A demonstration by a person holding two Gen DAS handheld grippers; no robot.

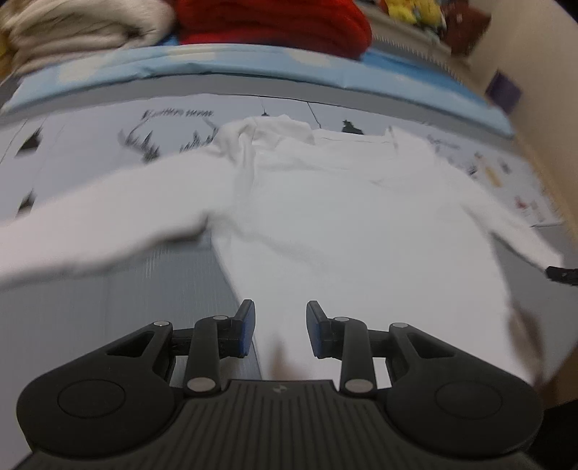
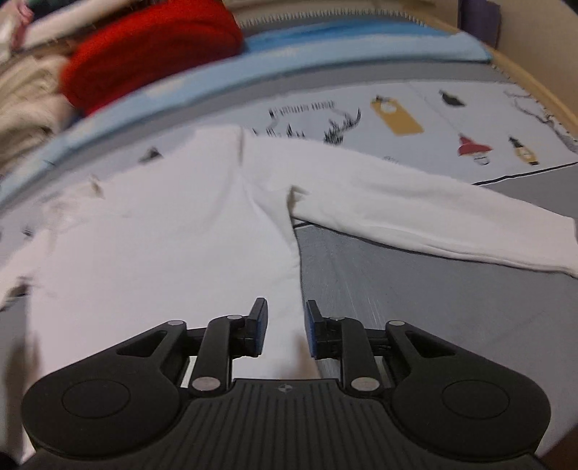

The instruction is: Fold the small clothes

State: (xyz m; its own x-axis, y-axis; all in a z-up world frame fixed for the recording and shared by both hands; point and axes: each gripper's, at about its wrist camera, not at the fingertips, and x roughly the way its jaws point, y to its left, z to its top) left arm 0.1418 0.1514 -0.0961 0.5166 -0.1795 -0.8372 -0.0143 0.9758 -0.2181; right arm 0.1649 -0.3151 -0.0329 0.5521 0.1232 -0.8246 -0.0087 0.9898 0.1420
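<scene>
A small white long-sleeved top (image 1: 343,202) lies spread flat on a grey mat, collar away from me, sleeves out to both sides. It also shows in the right wrist view (image 2: 162,231). My left gripper (image 1: 280,330) is open, its blue-padded fingers straddling the left side of the bottom hem without closing on it. My right gripper (image 2: 285,330) is open too, over the right side of the hem, with the right sleeve (image 2: 433,217) stretched out to its right.
A printed sheet with winter drawings (image 2: 451,126) lies under the top's upper part. A blue padded edge (image 1: 253,65) runs along the back. Behind it sit a red garment (image 1: 274,21) and a pile of beige clothes (image 1: 72,29). A black object (image 1: 563,274) touches the far sleeve end.
</scene>
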